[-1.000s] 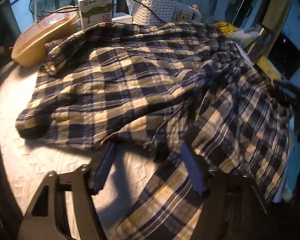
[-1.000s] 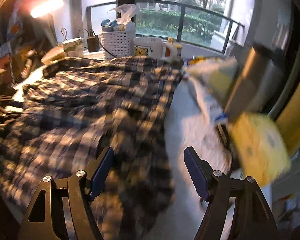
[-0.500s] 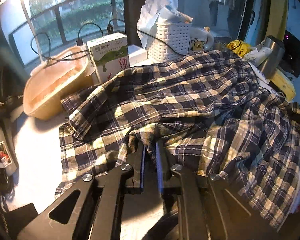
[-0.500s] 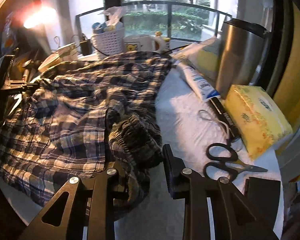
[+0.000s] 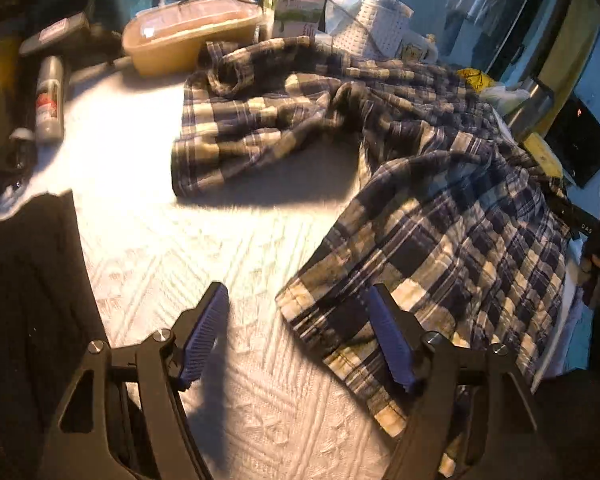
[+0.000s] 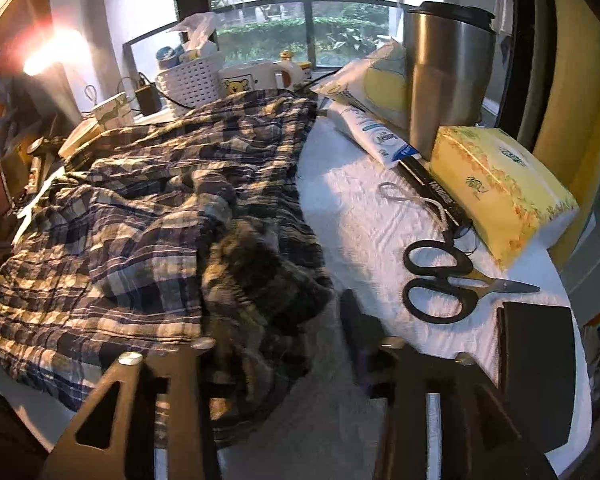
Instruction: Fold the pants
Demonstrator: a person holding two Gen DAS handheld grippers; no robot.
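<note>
The navy and cream plaid pants lie crumpled across the white quilted table cover. One leg is folded back toward the far side, and the other hem reaches toward me. My left gripper hovers low over the cover with its jaws opening. That near hem corner lies between the blue pads by the right one, and neither pad presses it. In the right wrist view the pants fill the left half. My right gripper is blurred, its jaws opening around the bunched waistband. Cloth partly hides its left finger.
Black scissors, a yellow tissue pack and a steel tumbler stand right of the pants. A white basket, a tan tub and a carton line the back. A spray can lies at the left.
My left gripper was shut on a fold of the pants half a second ago; now it has let go, stands open and has shifted sideways. My right gripper's jaws narrowed, then widened.
</note>
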